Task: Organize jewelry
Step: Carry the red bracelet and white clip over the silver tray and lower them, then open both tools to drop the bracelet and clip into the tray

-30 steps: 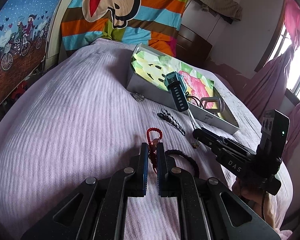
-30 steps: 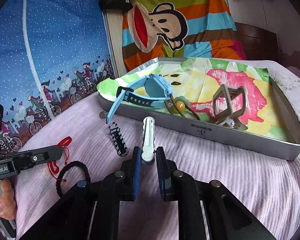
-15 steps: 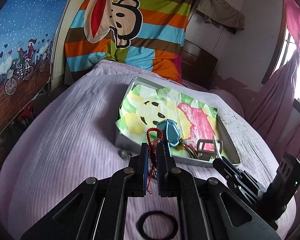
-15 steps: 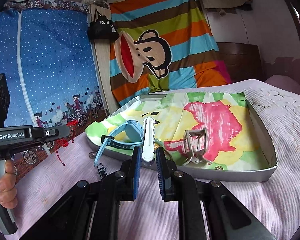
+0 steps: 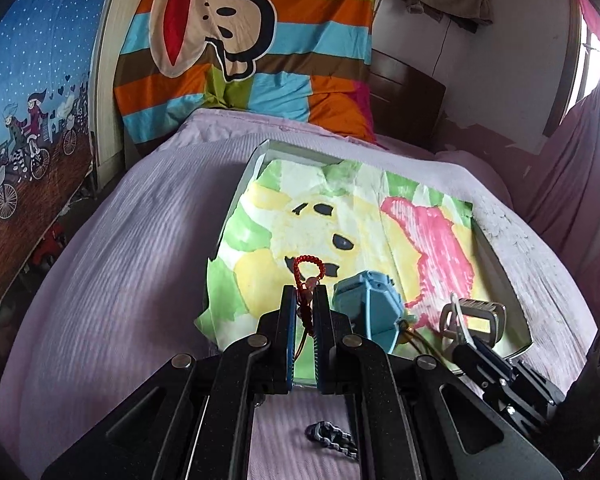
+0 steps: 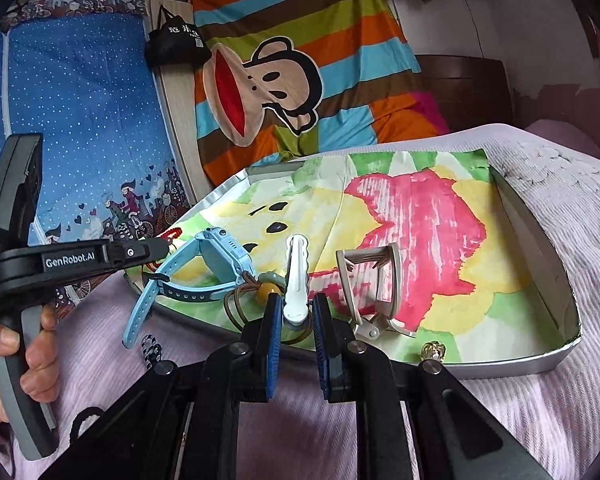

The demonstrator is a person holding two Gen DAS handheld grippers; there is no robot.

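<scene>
The red cord bracelet (image 5: pixel 308 280) hangs pinched in the left gripper (image 5: pixel 304 300), its loop standing up past the fingertips and its tail dropping between them, long axis along the fingers, over the near left corner of the tray (image 6: pixel 556 280); the white hair clip (image 6: pixel 296 276) is clamped at its base by the right gripper (image 6: pixel 294 320), pointing forward over the tray's near edge, beside the blue watch (image 6: pixel 216 260); the drop for each seems straight down; a small striped clip (image 5: pixel 332 436) lies outside, on the bedspread (image 5: pixel 120 260).
</scene>
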